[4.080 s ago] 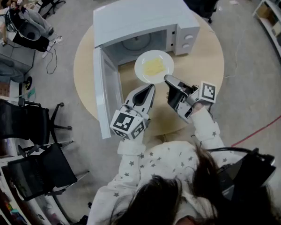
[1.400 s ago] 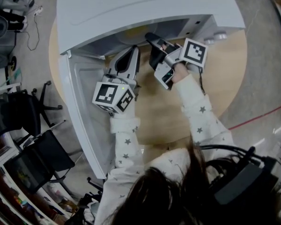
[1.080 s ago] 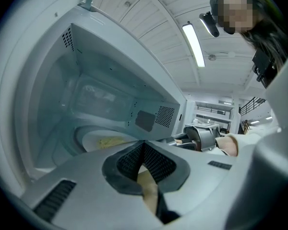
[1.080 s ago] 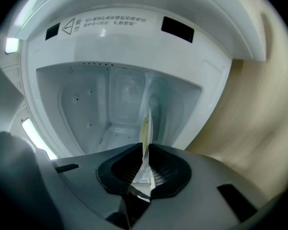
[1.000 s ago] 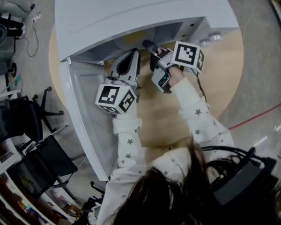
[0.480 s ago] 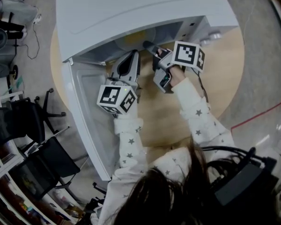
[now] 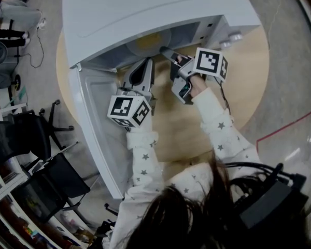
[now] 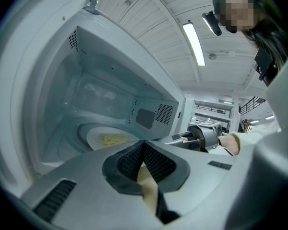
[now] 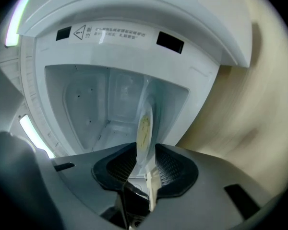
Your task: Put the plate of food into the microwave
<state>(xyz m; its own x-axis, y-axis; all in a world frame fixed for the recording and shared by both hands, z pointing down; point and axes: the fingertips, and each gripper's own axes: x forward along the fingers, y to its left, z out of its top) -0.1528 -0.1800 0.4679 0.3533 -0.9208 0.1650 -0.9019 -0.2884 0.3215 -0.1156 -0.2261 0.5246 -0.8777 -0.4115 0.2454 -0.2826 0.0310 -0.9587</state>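
Note:
The white plate of yellow food (image 7: 147, 43) lies on the turntable inside the open white microwave (image 7: 145, 9). In the right gripper view the plate (image 9: 145, 123) shows edge-on, its near rim between my right gripper's (image 9: 143, 159) jaws. Those jaws have just been opening and their pads stand off the rim. In the head view my right gripper (image 7: 165, 51) reaches into the cavity mouth. My left gripper (image 7: 145, 65) hovers at the opening beside it, shut and empty (image 8: 144, 147). The left gripper view shows the plate (image 8: 110, 139) deeper in.
The microwave door (image 7: 93, 118) hangs wide open to the left of my left gripper. The round wooden table (image 7: 238, 87) carries the microwave. The control knobs (image 7: 232, 37) are at the right front. Office chairs (image 7: 26, 134) stand on the floor at left.
The plate, which stood on the table in front of the microwave, now lies inside the cavity. Over the last second both grippers have stayed at the opening.

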